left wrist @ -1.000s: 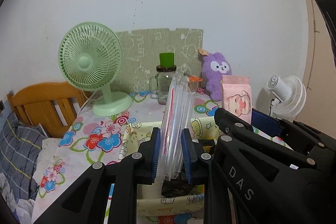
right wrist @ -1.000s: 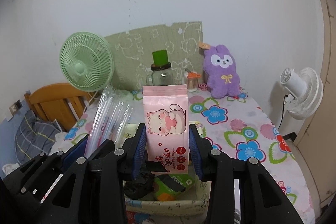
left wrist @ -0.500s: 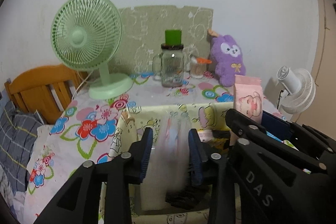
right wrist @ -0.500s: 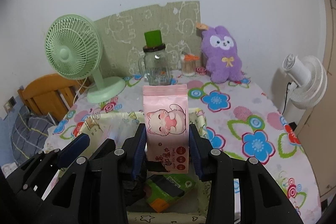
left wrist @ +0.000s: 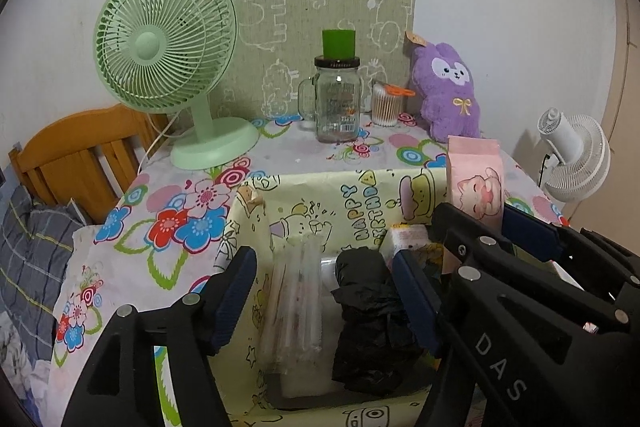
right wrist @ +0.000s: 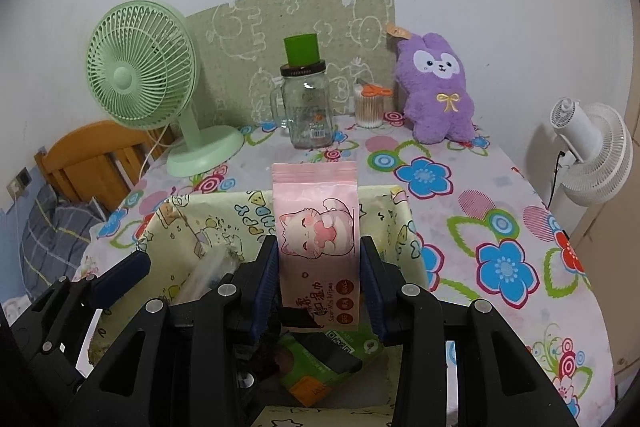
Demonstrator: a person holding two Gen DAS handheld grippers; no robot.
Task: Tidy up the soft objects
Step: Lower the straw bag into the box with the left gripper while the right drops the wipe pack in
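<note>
A yellow cartoon-print fabric bin (left wrist: 360,191) (right wrist: 384,203) stands on the flowered table. My left gripper (left wrist: 324,291) hangs over it, its jaws opening; the clear packet of straws (left wrist: 294,311) lies loose in the bin between them, touching neither pad, beside a crumpled black bag (left wrist: 368,323). My right gripper (right wrist: 318,287) is shut on an upright pink wet-wipes pack (right wrist: 316,227) (left wrist: 476,183) above the bin. Under it lies a green packet (right wrist: 320,363). A purple plush rabbit (right wrist: 436,91) (left wrist: 448,91) sits at the back of the table.
At the back stand a green desk fan (left wrist: 168,55), a glass mug jar with a green lid (left wrist: 336,95), a cotton-swab tub (left wrist: 386,105) and a patterned board (left wrist: 320,39). A white fan (right wrist: 588,151) is off the right edge. A wooden bedframe (left wrist: 80,155) lies left.
The left gripper let go of the straw packet, which dropped into the bin, and its jaws spread. Both grippers sank toward the bin. The right keeps its hold on the pink pack.
</note>
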